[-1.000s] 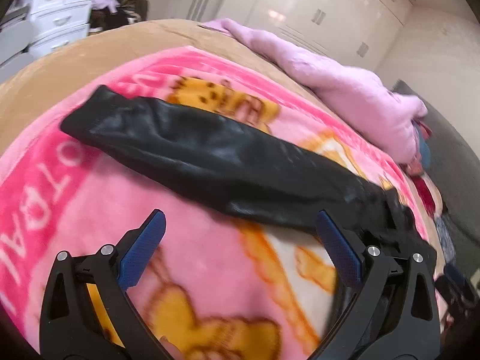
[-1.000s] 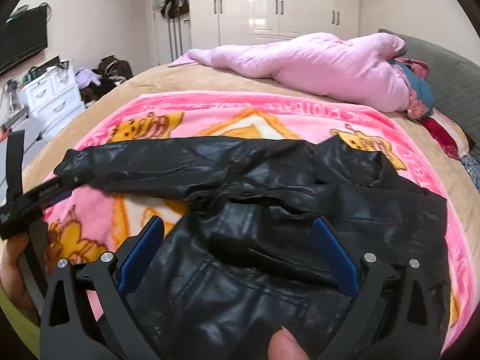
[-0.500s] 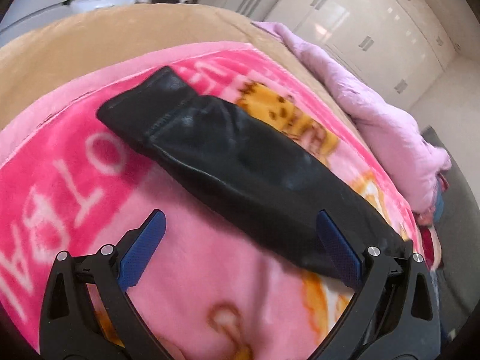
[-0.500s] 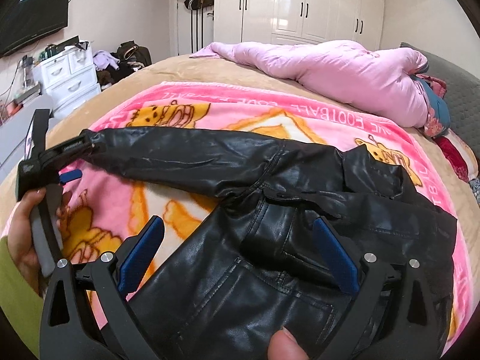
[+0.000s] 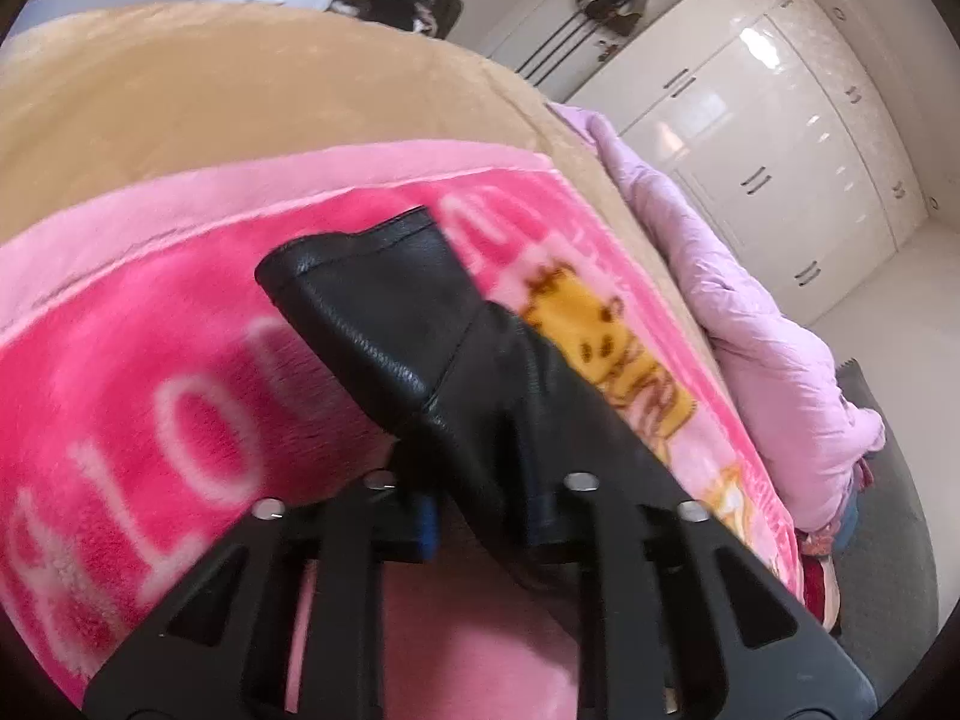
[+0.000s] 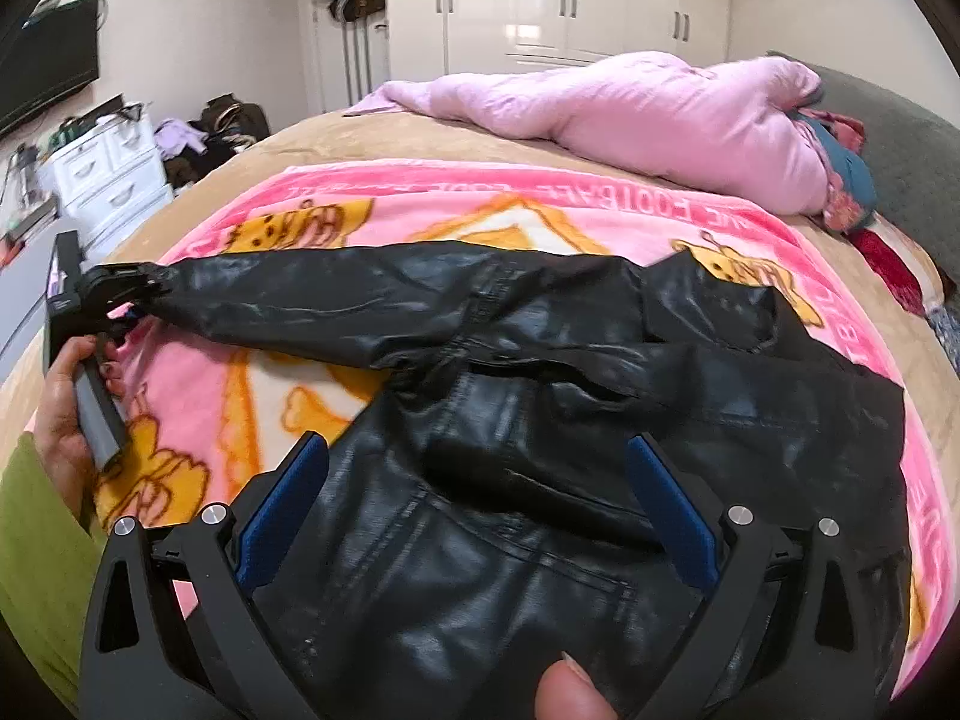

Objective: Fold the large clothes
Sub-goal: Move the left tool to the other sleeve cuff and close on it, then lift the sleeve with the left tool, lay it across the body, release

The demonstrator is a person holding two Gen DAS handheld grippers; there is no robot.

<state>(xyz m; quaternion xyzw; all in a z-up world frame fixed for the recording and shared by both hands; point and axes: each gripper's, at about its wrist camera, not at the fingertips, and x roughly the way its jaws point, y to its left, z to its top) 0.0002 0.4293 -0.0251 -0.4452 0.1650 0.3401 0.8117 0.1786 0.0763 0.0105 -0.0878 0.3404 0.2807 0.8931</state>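
Lying spread on the pink blanket [image 6: 600, 204], the black jacket [image 6: 540, 480] has its sleeve [image 5: 420, 324] pinched near the cuff by the left gripper [image 5: 486, 510], while the right gripper [image 6: 474, 504] hovers wide above its body

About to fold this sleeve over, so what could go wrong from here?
1. The left gripper pinches only the cuff end of the black leather jacket's sleeve; the slick leather may slip out mid-fold.
2. The right gripper hovers open over the jacket body, which nothing pins, so pulling may drag it across the pink blanket.
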